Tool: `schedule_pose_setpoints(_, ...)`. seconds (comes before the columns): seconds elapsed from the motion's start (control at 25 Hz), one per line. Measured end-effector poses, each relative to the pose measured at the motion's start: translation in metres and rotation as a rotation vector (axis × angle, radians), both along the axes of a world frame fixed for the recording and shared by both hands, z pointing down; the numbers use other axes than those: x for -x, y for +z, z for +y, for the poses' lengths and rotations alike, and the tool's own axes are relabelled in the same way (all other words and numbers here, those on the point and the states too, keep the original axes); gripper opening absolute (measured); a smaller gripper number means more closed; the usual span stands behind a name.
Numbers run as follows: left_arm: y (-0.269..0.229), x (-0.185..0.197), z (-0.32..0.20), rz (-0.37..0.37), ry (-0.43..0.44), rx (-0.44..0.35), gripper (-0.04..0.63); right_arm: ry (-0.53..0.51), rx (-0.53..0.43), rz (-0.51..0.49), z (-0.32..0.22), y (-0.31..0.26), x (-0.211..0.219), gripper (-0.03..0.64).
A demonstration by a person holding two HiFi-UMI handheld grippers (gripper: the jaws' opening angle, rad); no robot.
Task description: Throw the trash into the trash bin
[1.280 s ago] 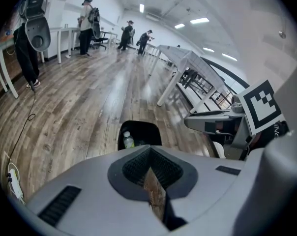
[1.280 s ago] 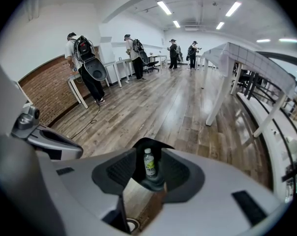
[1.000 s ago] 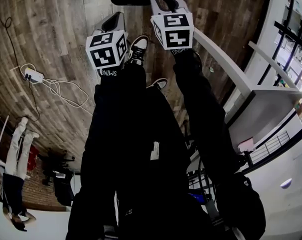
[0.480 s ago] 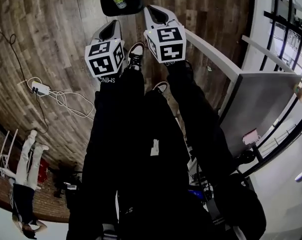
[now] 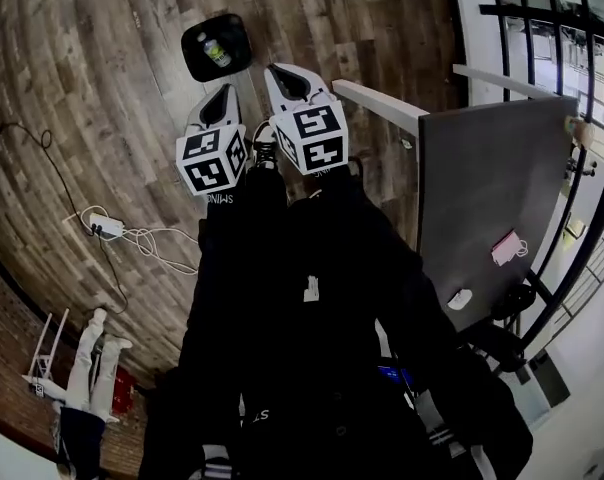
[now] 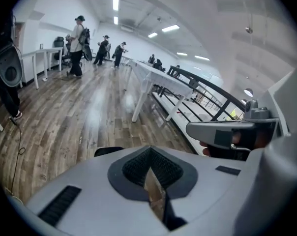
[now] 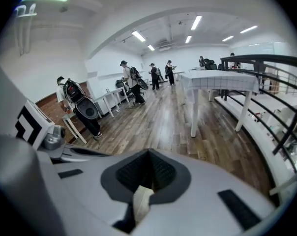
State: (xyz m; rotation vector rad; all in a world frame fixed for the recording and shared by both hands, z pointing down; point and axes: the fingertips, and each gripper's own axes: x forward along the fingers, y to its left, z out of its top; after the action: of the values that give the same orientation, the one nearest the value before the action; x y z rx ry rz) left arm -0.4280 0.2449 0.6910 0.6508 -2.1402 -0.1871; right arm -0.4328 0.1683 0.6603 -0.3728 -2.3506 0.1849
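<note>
The black trash bin (image 5: 215, 48) stands on the wooden floor at the top of the head view, with a small bottle (image 5: 217, 53) lying inside it. Both grippers hang side by side just below the bin in that picture, pointing towards it but apart from it. My left gripper (image 5: 222, 92) is shut, with nothing between its jaws (image 6: 149, 154). My right gripper (image 5: 280, 72) is shut and empty too (image 7: 149, 154). A dark edge (image 6: 106, 151) shows just beyond the left jaws, probably the bin's rim. No trash is in either gripper.
A white table (image 5: 382, 103) and a grey panel (image 5: 482, 198) stand to the right, with a dark railing behind them. A power strip with white cables (image 5: 107, 228) lies on the floor at left. Several people (image 6: 78, 43) stand far off in the hall.
Both grippers have risen together, away from the bin. In the head view the bin has slid down from the top edge into full view, further from the jaw tips.
</note>
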Motion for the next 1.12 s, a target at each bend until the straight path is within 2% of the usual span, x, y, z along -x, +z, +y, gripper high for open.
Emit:
schedule_pose_setpoints(0.2,-0.059,-0.027,-0.035,-0.047,0.062,-0.011,0.002,0.084,0.034,-0.052,-0.029,-0.063,-0.033,0.015)
schedule_pose_setpoints(0.4,-0.112,-0.071,-0.070,-0.070,0.120,-0.027,0.002,0.197,0.054,-0.082,-0.069,-0.117,-0.084,0.015)
schedule_pose_setpoints(0.68,-0.166,-0.123,-0.147,-0.116,0.281,-0.072,0.002,0.378,0.047,-0.145,-0.140,-0.178,-0.153,0.015)
schedule_pose_setpoints(0.96,-0.223,-0.199,-0.228,-0.160,0.435,-0.127,0.002,0.542,0.023,-0.220,-0.209,-0.238,-0.238,0.015)
schedule_pose_setpoints(1.12,-0.248,-0.247,-0.279,-0.187,0.560,-0.158,0.002,0.651,-0.003,-0.247,-0.251,-0.263,-0.285,0.015)
